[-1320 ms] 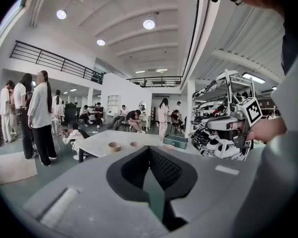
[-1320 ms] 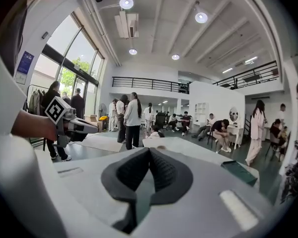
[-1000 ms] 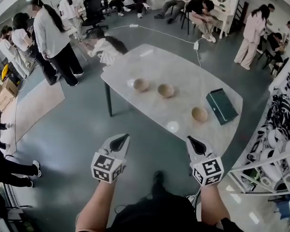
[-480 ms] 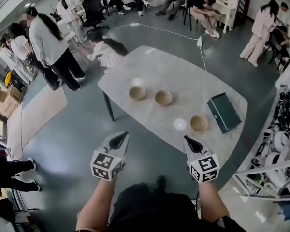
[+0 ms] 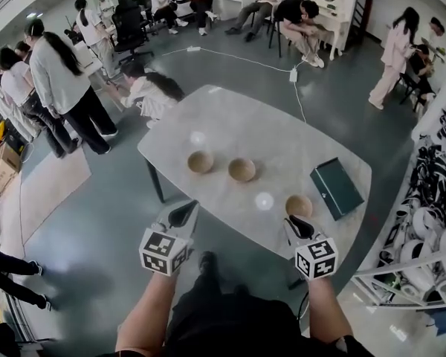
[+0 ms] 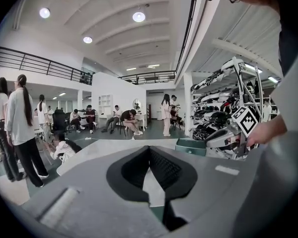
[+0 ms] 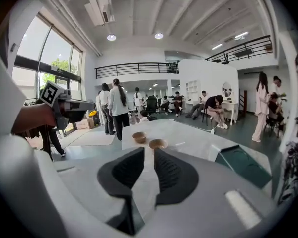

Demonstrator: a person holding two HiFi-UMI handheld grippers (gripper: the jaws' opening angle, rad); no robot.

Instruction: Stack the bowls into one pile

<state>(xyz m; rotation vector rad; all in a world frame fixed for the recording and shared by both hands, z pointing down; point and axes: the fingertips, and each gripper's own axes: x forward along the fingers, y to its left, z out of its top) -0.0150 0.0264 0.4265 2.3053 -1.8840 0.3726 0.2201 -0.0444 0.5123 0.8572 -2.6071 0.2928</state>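
Three tan wooden bowls stand apart on the white marble table (image 5: pixel 230 121): one at the left (image 5: pixel 201 161), one in the middle (image 5: pixel 242 169), one near the front edge at the right (image 5: pixel 298 205). My left gripper (image 5: pixel 182 213) is shut and empty, short of the table's front edge over the floor. My right gripper (image 5: pixel 298 224) hovers just in front of the right bowl. Its jaws have just been opening, and a narrow gap with nothing in it shows between them. The right gripper view looks past its jaws (image 7: pixel 149 153) to the left bowl (image 7: pixel 139 137) and the middle bowl (image 7: pixel 157 144).
A dark green box (image 5: pixel 336 188) lies on the table's right end, beside the right bowl. Shelves of white gear (image 5: pixel 431 222) stand at the right. Several people stand and sit beyond the table, and one crouches at its far left corner (image 5: pixel 150 91).
Both grippers have come forward towards the table's front edge, and the table now sits closer in the head view. The right gripper's jaws have parted slightly; the left gripper's stay shut.
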